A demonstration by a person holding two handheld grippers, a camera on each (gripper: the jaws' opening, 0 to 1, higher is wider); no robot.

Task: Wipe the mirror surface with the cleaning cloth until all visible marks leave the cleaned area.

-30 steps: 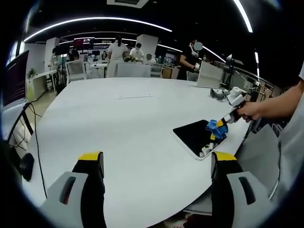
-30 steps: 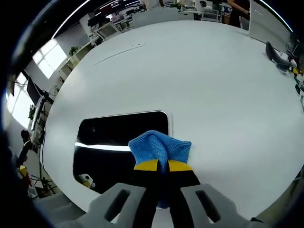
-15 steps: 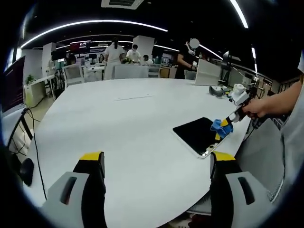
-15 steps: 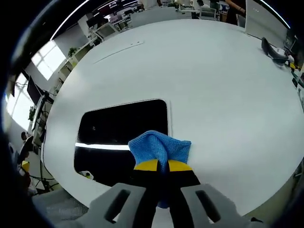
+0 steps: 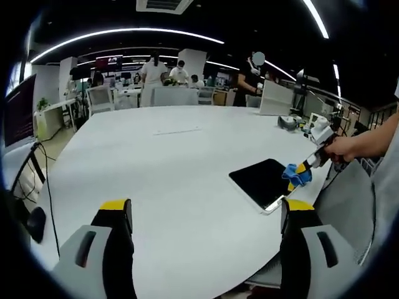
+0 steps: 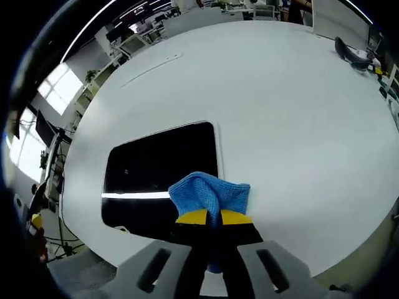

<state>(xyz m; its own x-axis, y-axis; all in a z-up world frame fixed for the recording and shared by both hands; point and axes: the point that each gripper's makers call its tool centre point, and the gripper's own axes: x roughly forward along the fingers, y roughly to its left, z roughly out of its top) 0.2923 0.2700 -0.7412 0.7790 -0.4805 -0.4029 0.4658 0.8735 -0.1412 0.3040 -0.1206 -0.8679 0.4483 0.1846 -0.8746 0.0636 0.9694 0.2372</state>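
A dark rectangular mirror (image 6: 159, 169) with a thin white frame lies flat on the big white table (image 6: 280, 99); the left gripper view has the mirror (image 5: 262, 182) near the table's right edge. My right gripper (image 6: 211, 217) is shut on a blue cleaning cloth (image 6: 211, 194), which sits at the mirror's near right corner. From the left gripper view that cloth (image 5: 297, 175) hangs at the mirror's right end, held by the right gripper (image 5: 307, 167) in a person's hand. My left gripper (image 5: 202, 215) stands open over bare table, well left of the mirror.
A dark object (image 6: 350, 53) lies at the table's far right. Chairs and several people (image 5: 153, 71) stand beyond the table's far side. A monitor (image 5: 17, 106) and cables (image 5: 40, 162) are at the left. The table's edge runs close behind the mirror.
The right gripper with the cloth has slid back toward the mirror's near right corner, so more of the mirror shows. The left gripper has stayed open and nearly still.
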